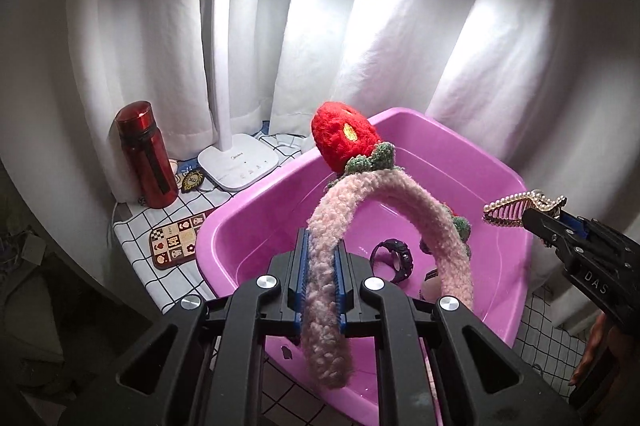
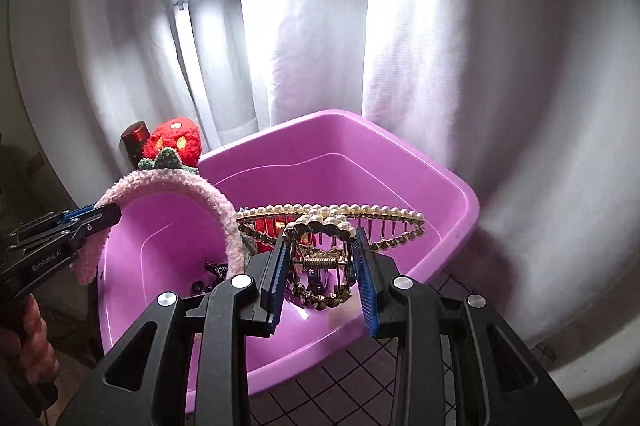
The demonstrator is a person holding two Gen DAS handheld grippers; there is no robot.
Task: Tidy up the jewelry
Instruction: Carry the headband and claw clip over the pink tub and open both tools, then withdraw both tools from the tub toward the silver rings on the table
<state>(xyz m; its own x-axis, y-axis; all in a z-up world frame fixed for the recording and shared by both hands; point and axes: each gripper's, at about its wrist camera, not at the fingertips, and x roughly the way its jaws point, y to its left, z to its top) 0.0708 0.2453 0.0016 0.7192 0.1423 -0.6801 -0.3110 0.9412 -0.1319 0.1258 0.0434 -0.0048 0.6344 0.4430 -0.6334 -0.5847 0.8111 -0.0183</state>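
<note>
At the table's back left corner a red bottle (image 1: 146,154) stands against the white curtain (image 1: 400,58), with the white lamp (image 1: 236,162) just beside it on the checked cloth (image 1: 176,278) and a small patterned card (image 1: 176,242) lying nearer the front. The purple tub (image 1: 248,222) takes up the middle of the table, a dark watch (image 1: 394,260) lying on its floor. The left gripper (image 1: 320,276) has its jaws closed narrow on the pink fuzzy headband (image 1: 332,226), holding it arched above the tub with the red strawberry (image 1: 344,136) uppermost. To the right, the right gripper (image 2: 320,268) has its jaws pressed against the pearl hair claw (image 2: 320,238), which hangs in the air over the tub's right side.
</note>
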